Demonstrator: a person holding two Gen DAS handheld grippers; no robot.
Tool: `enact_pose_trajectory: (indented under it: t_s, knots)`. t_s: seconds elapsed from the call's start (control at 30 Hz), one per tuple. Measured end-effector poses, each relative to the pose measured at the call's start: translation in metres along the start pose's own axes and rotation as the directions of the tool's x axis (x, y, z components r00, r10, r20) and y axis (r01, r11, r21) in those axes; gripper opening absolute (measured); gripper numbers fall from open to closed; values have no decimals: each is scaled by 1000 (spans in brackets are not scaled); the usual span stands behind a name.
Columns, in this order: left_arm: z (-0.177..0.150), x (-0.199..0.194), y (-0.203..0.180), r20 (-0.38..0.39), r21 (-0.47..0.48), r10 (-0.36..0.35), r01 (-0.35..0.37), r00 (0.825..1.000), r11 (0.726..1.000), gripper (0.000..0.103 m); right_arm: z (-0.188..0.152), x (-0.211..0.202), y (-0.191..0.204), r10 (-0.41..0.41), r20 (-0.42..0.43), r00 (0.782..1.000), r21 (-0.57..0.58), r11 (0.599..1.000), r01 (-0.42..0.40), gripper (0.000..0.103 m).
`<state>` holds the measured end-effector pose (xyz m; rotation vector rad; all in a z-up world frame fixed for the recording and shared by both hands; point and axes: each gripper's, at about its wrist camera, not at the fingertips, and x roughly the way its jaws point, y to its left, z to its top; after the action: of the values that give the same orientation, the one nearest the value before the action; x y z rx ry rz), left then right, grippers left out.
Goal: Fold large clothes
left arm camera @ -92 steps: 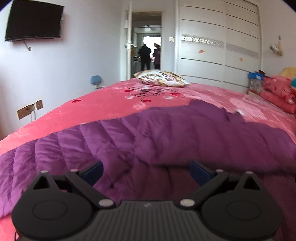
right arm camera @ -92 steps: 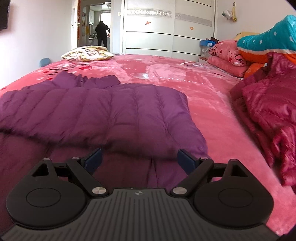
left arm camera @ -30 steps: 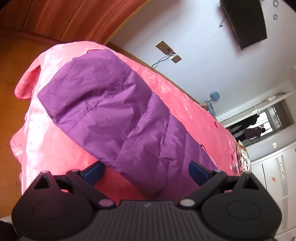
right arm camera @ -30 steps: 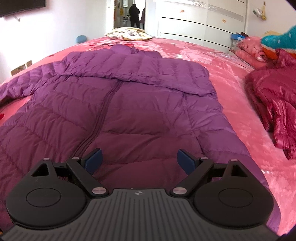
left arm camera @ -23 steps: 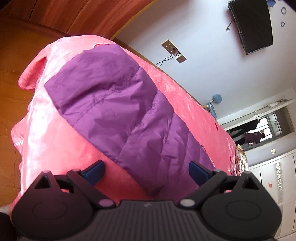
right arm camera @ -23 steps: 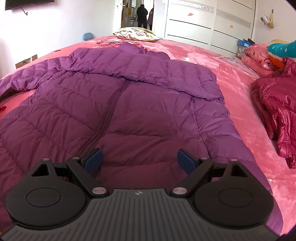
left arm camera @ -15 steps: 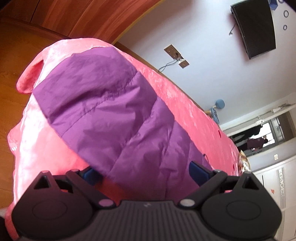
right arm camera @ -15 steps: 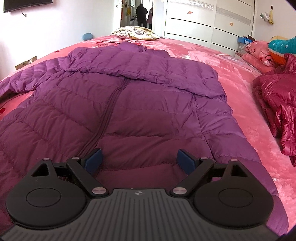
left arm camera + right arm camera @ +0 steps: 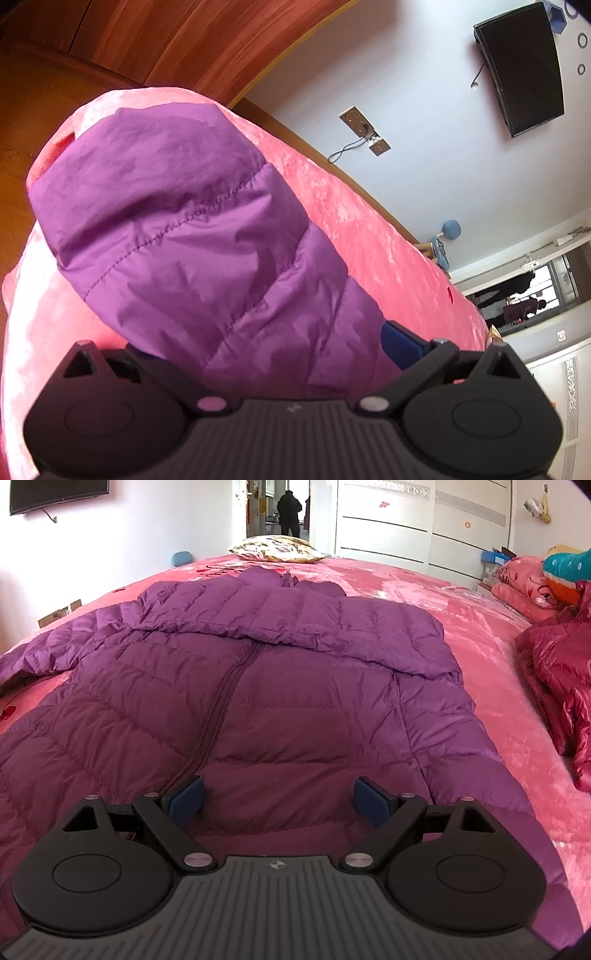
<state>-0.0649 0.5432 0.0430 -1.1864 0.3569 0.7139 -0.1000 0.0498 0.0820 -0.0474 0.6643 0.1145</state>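
A purple down jacket [image 9: 258, 686] is spread front up, zip closed, across a pink bed [image 9: 491, 686]. The right gripper [image 9: 277, 801] is held over the hem with fingers wide open. A sleeve [image 9: 192, 236], lying at the bed's corner, is straddled by the open left gripper [image 9: 266, 350], not clamped.

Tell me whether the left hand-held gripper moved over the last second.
Yes. The left hand-held gripper closed in on the purple sleeve, which looms larger against the wall socket.
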Motion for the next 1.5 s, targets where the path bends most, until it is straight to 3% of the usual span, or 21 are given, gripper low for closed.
enact_pose_trajectory:
  t_s: [0.07, 0.17, 0.2, 0.23, 0.33, 0.4, 0.6, 0.77, 0.93, 1.17, 1.4, 1.5]
  knots:
    - [-1, 1, -2, 17, 16, 9, -9, 1000, 1000, 92, 3, 0, -2, 4, 12, 1000, 5, 1000, -4, 103]
    - [-1, 1, -4, 35, 40, 54, -56, 998, 998, 58, 7, -1, -8, 23, 25, 999, 24, 999, -23, 103]
    - [0, 2, -3, 35, 39, 60, -62, 998, 997, 40, 8, -1, -10, 28, 30, 999, 32, 999, -29, 103]
    - [1, 3, -2, 28, 34, 56, -57, 998, 998, 28, 9, -2, -12, 33, 35, 999, 43, 998, -34, 103]
    - [2, 3, -3, 24, 35, 32, -33, 999, 999, 12, 10, -2, -19, 45, 46, 998, 88, 995, -49, 103]
    - [1, -1, -8, 44, 60, 20, -22, 999, 998, 7, 12, -1, -23, 53, 57, 997, 114, 992, -60, 103]
    - [-6, -19, -30, 103, 176, -33, 14, 994, 984, 4, 22, 8, -38, 73, 109, 991, 198, 976, -94, 103]
    - [-11, -36, -53, 127, 286, -79, 39, 989, 957, 3, 38, 19, -73, 127, 201, 971, 387, 901, -198, 103]
    - [-25, -54, -83, 124, 390, -128, 70, 984, 918, 3, 47, 40, -87, 86, 226, 970, 402, 899, -173, 103]
    - [-48, -75, -139, 91, 517, -206, 130, 974, 846, 3, 51, 55, -107, 58, 198, 978, 467, 872, -146, 103]
    - [-101, -95, -202, 19, 627, -288, 213, 957, 749, 3, 55, 50, -121, 40, 229, 973, 501, 852, -153, 103]
    - [-131, -104, -235, -19, 678, -331, 255, 943, 689, 3, 53, 51, -130, 34, 220, 975, 543, 826, -151, 103]
